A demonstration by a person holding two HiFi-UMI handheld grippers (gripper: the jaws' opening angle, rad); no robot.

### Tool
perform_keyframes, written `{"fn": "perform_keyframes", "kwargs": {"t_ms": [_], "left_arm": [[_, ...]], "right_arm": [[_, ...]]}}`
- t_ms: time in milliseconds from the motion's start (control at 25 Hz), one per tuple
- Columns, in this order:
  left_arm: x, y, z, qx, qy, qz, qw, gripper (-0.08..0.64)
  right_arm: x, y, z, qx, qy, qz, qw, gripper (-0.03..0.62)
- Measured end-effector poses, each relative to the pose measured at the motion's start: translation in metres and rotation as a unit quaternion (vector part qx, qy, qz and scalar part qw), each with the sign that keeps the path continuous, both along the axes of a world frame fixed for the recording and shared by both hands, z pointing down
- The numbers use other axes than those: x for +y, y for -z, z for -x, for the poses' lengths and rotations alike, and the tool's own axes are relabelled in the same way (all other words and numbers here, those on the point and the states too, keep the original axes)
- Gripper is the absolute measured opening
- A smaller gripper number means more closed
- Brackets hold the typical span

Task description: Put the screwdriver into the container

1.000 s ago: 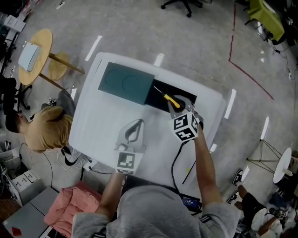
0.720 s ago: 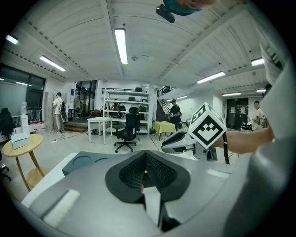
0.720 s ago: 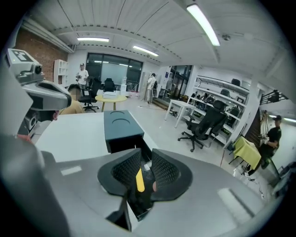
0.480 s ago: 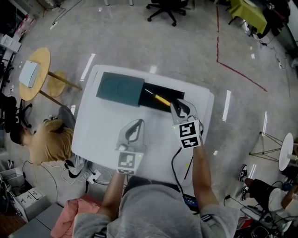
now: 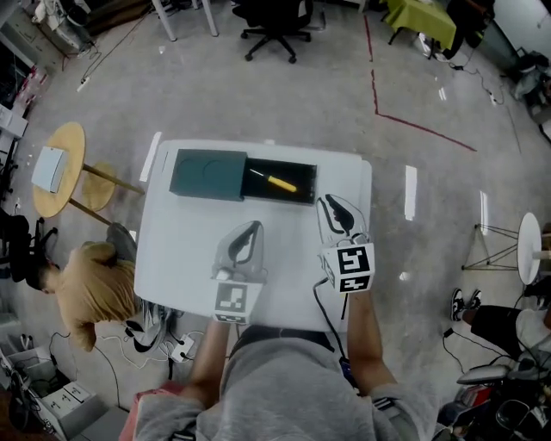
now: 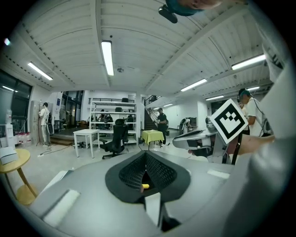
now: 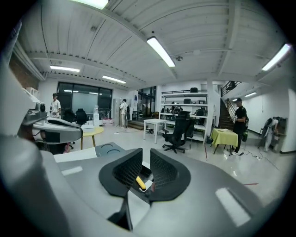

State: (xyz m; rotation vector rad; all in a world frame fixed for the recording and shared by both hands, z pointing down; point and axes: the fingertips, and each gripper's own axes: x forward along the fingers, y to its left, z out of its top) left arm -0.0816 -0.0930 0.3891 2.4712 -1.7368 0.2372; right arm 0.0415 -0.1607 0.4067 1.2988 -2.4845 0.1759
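The screwdriver (image 5: 280, 183), with a yellow handle, lies inside the black container (image 5: 301, 195) at the far side of the white table (image 5: 189, 232). The container's dark green lid (image 5: 209, 175) sits against its left end. My right gripper (image 5: 334, 203) hovers over the table just short of the container's right end. Its jaws are closing, still apart, with nothing between them. In the right gripper view the screwdriver (image 7: 140, 183) shows through that gap, farther off. My left gripper (image 5: 252, 227) rests mid-table, shut and empty. The yellow handle (image 6: 145, 186) peeks between its fingers.
A round wooden side table (image 5: 58, 168) stands left of the table, and a seated person (image 5: 82, 284) is at the near left. An office chair (image 5: 271, 21) and red floor tape (image 5: 422, 125) lie beyond. The table's right edge (image 5: 368, 224) is close to my right gripper.
My right gripper let go of the screwdriver, which now lies in the container, and drew back toward me with its jaws narrowing. The left gripper stayed put.
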Motion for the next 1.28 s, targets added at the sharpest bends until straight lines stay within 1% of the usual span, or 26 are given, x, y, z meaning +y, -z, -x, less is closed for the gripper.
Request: {"fn": "perform_keyframes", "kwargs": {"t_ms": [240,600,720,880,1040,1280], "left_arm": [[0.024,0.01,-0.017,-0.002,-0.028,-0.011,0.9995,0.011],[0.064,0.017,-0.037,-0.005,-0.068,-0.022,0.9974,0.011],[0.076,0.018,-0.044,-0.003,-0.077,-0.02,0.9968,0.011],[0.094,0.016,-0.053,-0.003,-0.091,-0.02,0.9956,0.011],[0.114,0.015,-0.062,-0.002,-0.102,-0.015,0.9947,0.011],[0.129,0.0,-0.072,0.001,-0.113,0.003,0.9936,0.011]], "right_arm": [[0.045,0.015,-0.02,-0.024,-0.037,-0.022,0.999,0.034],[0.11,0.021,-0.046,-0.03,-0.079,-0.036,0.996,0.019],[0.129,0.026,-0.056,-0.032,-0.091,-0.044,0.994,0.012],[0.158,0.019,-0.062,-0.019,-0.107,-0.053,0.993,0.005],[0.189,0.013,-0.066,-0.032,-0.115,-0.045,0.992,0.004],[0.206,0.007,-0.072,-0.031,-0.12,-0.043,0.991,0.003]]}}
